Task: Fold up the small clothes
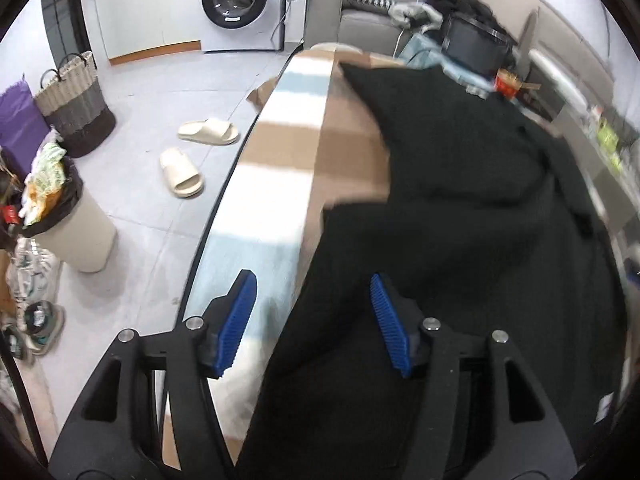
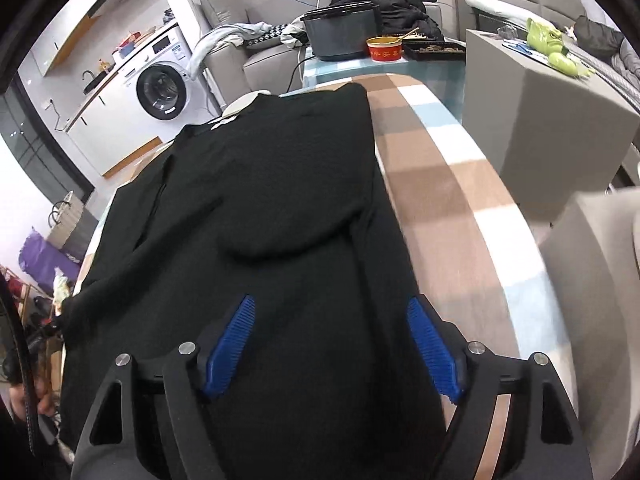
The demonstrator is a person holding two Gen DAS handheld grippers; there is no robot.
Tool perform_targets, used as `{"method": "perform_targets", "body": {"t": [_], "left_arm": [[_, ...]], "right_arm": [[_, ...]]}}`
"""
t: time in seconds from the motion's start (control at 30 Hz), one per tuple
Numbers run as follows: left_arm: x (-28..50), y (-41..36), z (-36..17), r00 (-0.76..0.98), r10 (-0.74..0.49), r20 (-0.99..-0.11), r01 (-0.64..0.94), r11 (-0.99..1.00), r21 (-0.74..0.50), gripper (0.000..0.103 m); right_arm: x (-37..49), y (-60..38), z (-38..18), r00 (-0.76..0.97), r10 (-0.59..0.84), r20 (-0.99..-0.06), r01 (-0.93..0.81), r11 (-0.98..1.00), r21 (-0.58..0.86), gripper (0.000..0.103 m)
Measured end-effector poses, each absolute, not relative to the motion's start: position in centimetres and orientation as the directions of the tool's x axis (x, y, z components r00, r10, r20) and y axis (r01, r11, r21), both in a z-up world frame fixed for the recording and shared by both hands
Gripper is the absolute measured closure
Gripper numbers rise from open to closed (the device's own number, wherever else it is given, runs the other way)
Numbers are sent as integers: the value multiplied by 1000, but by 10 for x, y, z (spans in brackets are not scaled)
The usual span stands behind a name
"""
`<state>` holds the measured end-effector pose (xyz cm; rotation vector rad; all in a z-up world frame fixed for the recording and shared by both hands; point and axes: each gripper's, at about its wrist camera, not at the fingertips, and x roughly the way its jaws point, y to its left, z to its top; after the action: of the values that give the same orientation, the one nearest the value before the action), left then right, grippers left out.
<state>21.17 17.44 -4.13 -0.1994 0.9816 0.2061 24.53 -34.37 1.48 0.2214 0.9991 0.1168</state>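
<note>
Both grippers [image 1: 312, 286] [image 2: 332, 312] open above black garment [image 2: 280, 208] on checked table [image 2: 440, 184]

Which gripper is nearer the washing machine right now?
Left, likely. The left gripper hangs over the table edge facing the washing machine; the right gripper sits over the far edge.

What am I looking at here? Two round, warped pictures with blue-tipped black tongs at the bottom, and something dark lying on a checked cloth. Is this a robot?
No robot: a person holds a two-fingered claw in each hand, each with a wide-angle camera looking along its fingers. One picture looks from the left claw, the other from the right claw. The blue parts are ribbed grip pads. A black garment lies spread on a table covered by a checked tablecloth, waiting to be folded. Both claws stand open above it and hold nothing. Behind are a washing machine and a sofa.
</note>
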Motion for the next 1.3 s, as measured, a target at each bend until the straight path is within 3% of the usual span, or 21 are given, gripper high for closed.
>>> {"method": "perform_targets", "body": {"t": [0.1,0.13,0.17,0.33,0.5,0.7,0.87,0.93,0.97,1.0,1.03,1.27,1.3], "left_arm": [[199,171,-50,533,89,-841,-270,960,-69,69],[195,166,-50,540,76,-838,-247,966,-72,88],[191,162,-49,547,63,-835,-225,971,-74,97],[161,148,-43,529,-15,-849,-166,979,-120,98],[133,144,-37,543,-1,-840,-174,978,-114,97],[124,149,-31,546,11,-838,-213,969,-126,86],[116,154,-26,553,30,-833,-228,967,-117,70],[113,156,-25,556,45,-830,-235,966,-105,62],[110,156,-24,558,52,-828,-240,966,-101,59],[107,157,-23,560,53,-827,-243,965,-103,59],[104,159,-22,562,52,-826,-247,963,-108,58],[82,162,-19,555,66,-829,-266,959,-102,57],[80,161,-20,552,63,-831,-264,959,-103,57]], "right_arm": [[225,-345,14,533,169,-829,9,979,206,23],[219,-347,14,533,169,-829,14,978,209,23],[215,-350,14,534,170,-828,17,977,212,23],[191,-362,20,553,151,-820,50,976,213,23],[175,-375,17,530,133,-838,60,979,194,23],[140,-386,8,497,141,-856,41,982,185,24],[125,-383,-6,484,128,-866,14,988,154,49],[122,-378,-12,482,117,-868,-9,992,129,71],[121,-375,-14,489,83,-868,-14,996,88,78],[121,-373,-14,495,70,-866,-22,997,67,92],[120,-373,-12,496,92,-864,-35,996,86,97],[124,-406,3,545,24,-838,86,993,84,99],[125,-408,1,533,17,-846,98,992,81,95]]}}
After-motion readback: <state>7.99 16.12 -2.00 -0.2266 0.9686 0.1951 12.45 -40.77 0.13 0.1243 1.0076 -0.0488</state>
